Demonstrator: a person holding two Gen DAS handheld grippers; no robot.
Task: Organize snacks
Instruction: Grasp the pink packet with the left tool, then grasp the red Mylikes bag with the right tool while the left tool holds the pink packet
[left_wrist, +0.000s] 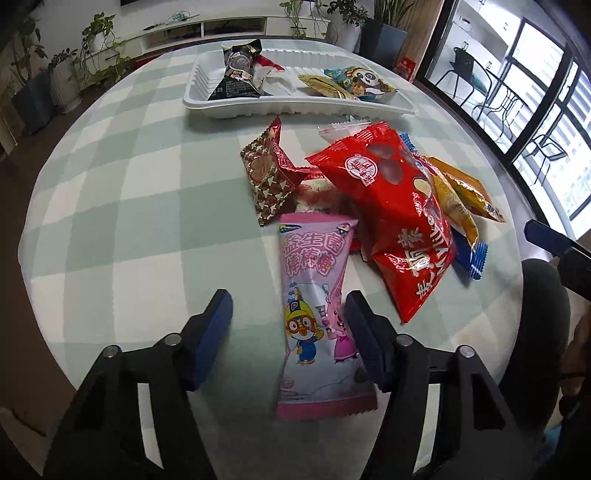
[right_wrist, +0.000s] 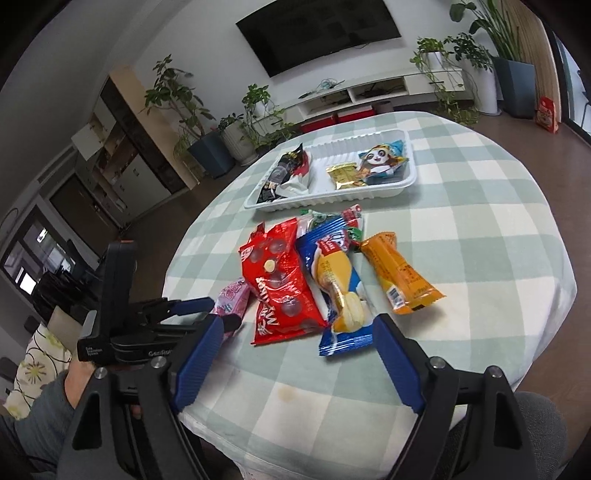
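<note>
Here, line by line, is how things are lying for you.

Left claw: your left gripper (left_wrist: 288, 317) is pointing steeply down at the table, its jaws standing partly apart with the pink lollipop packet (left_wrist: 317, 314) lying between them.
Left contact: the right-hand pad (left_wrist: 364, 343) is sitting at the packet's edge, while the left-hand pad (left_wrist: 212, 332) is standing clear of it with bare cloth between; you are not pinching the packet.
Pink packet's place: it is lying flat on the checked tablecloth (left_wrist: 129, 221), its far end reaching toward the heap and its near end running back under the claw.
Right claw: your right gripper (right_wrist: 299, 354) is standing wide with nothing in it.
Right claw's neighbours: the blue packet (right_wrist: 345, 341) is ending just in front of its gap, and the big red bag (right_wrist: 280, 284) is lying beside that, overlapping it.
Orange packet: the orange packet (right_wrist: 400, 273) is lying alone to the right of the heap.
Patterned packet: the brown star-patterned packet (left_wrist: 267, 177) is sitting at the heap's left edge.
Tray: the white tray (right_wrist: 325, 201) is sitting beyond the heap, holding a black packet (right_wrist: 280, 173), a gold packet (right_wrist: 341, 175) and a panda packet (right_wrist: 382, 160).
</note>
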